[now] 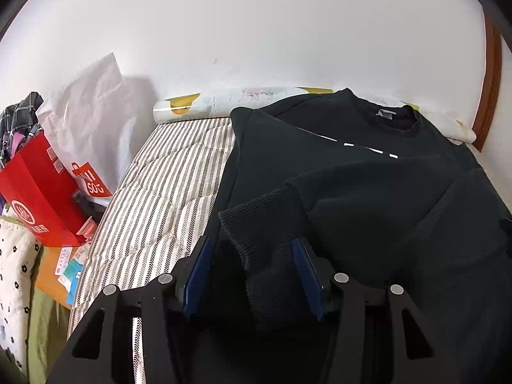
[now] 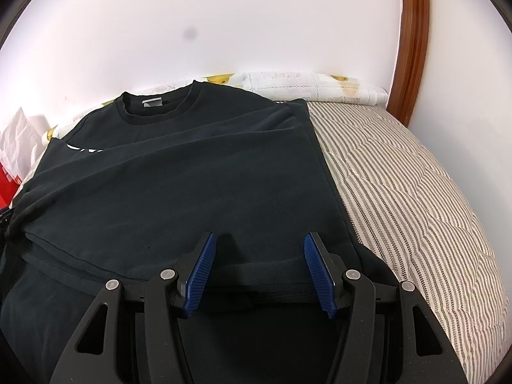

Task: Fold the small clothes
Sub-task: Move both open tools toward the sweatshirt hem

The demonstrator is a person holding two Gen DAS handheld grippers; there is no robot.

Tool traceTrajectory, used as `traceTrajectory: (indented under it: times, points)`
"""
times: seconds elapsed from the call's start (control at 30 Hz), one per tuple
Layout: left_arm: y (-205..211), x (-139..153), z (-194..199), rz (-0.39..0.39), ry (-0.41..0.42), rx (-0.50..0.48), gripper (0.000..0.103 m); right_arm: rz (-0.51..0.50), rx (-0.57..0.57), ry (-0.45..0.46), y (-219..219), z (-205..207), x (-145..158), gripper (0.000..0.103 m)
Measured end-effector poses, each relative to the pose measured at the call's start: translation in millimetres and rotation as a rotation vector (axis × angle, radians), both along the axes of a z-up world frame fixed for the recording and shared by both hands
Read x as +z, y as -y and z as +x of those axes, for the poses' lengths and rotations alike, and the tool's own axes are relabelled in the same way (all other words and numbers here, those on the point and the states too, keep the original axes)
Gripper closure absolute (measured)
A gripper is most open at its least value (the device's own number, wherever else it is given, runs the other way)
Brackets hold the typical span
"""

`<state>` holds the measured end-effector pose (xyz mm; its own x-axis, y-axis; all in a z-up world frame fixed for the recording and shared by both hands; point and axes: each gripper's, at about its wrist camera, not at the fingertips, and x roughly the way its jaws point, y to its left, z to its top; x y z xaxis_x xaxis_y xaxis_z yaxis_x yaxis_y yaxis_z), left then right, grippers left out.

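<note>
A black sweatshirt (image 1: 368,172) lies on the striped bed cover, collar toward the wall, with its sides folded in; it also shows in the right wrist view (image 2: 179,172). A sleeve with a ribbed cuff (image 1: 265,243) lies across it. My left gripper (image 1: 251,246) is open, its blue pads on either side of the cuff, not closed on it. My right gripper (image 2: 260,243) is open just above the sweatshirt's lower part, near the folded right edge, holding nothing.
The striped bed cover (image 1: 160,192) extends left of the sweatshirt and right of it (image 2: 416,192). A rolled patterned sheet (image 1: 224,102) lies along the wall. A red box (image 1: 38,192), plastic bag (image 1: 92,112) and clothes crowd the left side. A wooden frame (image 2: 412,38) stands right.
</note>
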<state>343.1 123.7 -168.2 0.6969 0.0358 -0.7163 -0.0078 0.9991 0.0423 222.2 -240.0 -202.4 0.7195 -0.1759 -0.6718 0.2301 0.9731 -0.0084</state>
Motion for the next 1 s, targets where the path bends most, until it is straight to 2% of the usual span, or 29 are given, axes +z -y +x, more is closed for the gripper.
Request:
traceTrajectory:
  times: [0.1,0.27,0.47,0.57,0.73,0.87,1.0]
  points:
    - [-1,4,-2,-0.017,0.008,-0.007,0.053,-0.044,-0.041,-0.007,-3,-8,6,0.046]
    - [-1,14,-9,-0.051,0.036,-0.025,0.053,-0.048,-0.064,-0.014,-3,-39,20,0.046]
    - [-2,23,-16,-0.072,0.063,-0.038,0.053,-0.040,-0.107,-0.020,2,-92,35,0.046]
    - [1,26,-21,-0.080,0.068,-0.052,0.053,-0.069,-0.144,-0.014,5,-126,44,0.046]
    - [18,30,-29,-0.056,0.068,-0.102,0.053,-0.093,-0.188,0.000,17,-179,56,0.046]
    - [25,35,-51,-0.070,0.053,-0.133,0.053,-0.077,-0.216,-0.006,25,-212,55,0.046]
    - [23,35,-80,-0.072,0.031,-0.160,0.053,-0.068,-0.202,-0.038,22,-226,40,0.046]
